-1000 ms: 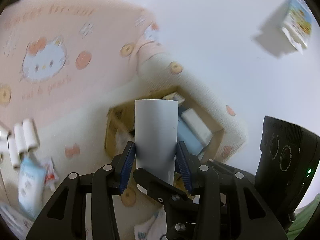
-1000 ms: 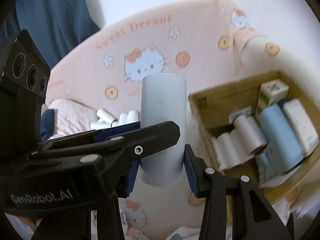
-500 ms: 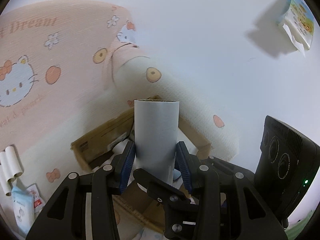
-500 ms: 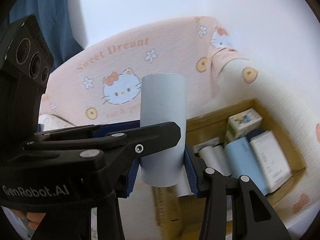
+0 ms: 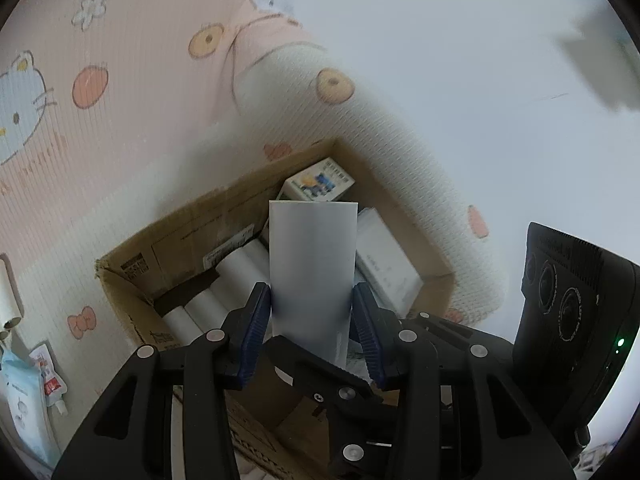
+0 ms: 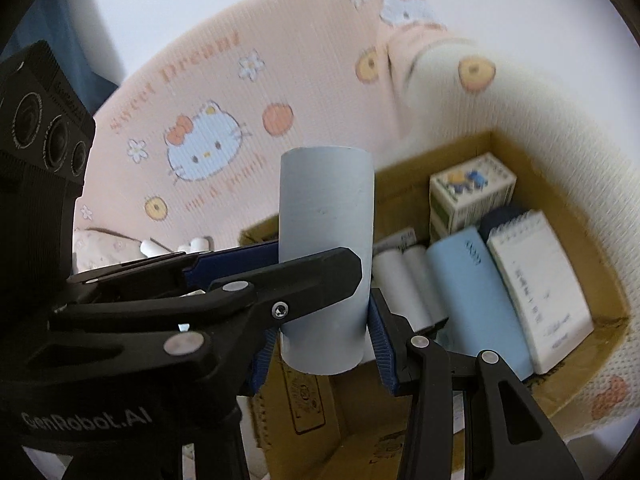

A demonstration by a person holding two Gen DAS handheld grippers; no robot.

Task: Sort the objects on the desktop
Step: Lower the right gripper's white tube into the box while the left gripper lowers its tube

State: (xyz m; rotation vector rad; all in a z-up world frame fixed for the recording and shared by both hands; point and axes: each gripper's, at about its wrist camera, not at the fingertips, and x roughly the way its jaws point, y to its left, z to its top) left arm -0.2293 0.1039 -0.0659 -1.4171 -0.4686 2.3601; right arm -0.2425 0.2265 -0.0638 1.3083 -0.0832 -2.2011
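Note:
Both grippers are shut on one pale grey-blue tube, which stands upright in the air. My left gripper presses its blue pads on the tube's lower sides. My right gripper clamps the same tube near its bottom, and one of the left gripper's fingers crosses in front. Just beyond and below the tube lies an open cardboard box, whose far wall shows in the right wrist view. It holds white rolls, a light blue pack, a white notepad and a small printed carton.
A pink cartoon-cat cloth covers the surface and the cushion behind the box. At the far left lie more white rolls, a blue-white pouch and a small sachet. A white wall rises on the right.
Both grippers have carried the tube toward the cardboard box, which now looks larger and sits right behind and under the tube. The grip on the tube is unchanged.

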